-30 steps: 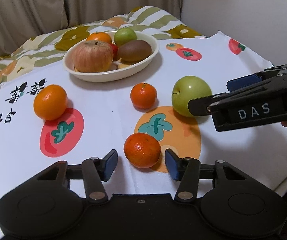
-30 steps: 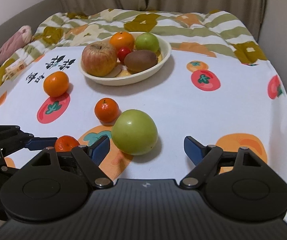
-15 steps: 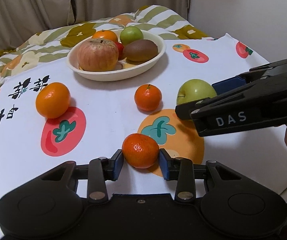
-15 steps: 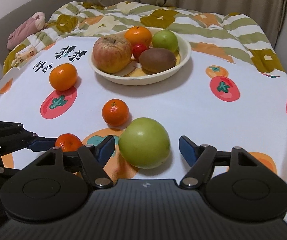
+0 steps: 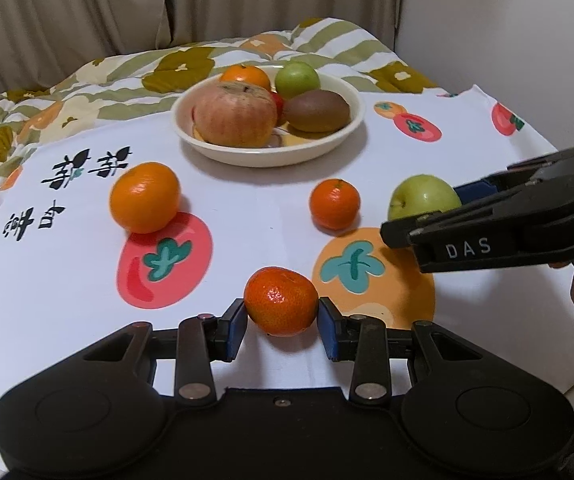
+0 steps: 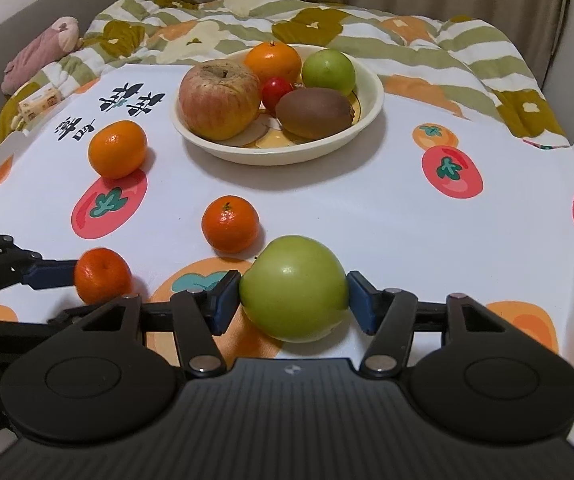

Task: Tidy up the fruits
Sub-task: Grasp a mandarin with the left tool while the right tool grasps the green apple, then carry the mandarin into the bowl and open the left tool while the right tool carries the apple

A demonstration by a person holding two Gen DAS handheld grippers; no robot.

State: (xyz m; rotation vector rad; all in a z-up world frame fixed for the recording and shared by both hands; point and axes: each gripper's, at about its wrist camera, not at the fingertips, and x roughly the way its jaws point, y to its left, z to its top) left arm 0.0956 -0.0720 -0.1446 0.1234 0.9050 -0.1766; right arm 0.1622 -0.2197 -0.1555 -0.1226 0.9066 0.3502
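In the left wrist view, the left gripper (image 5: 281, 322) pinches a small tangerine (image 5: 281, 301) between its blue fingers (image 5: 233, 330), low over the white fruit-print surface (image 5: 247, 204), near a cream bowl (image 5: 343, 136) of fruit. In the right wrist view, the right gripper (image 6: 294, 300) has its fingers (image 6: 361, 304) pressed against a green apple (image 6: 294, 294) resting on the surface, the tangerine just to its left.

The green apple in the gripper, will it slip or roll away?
The green apple looks smooth and shiny, so it might slip between the right gripper pads. It is round, so it would probably roll on the flat tablecloth if dropped.
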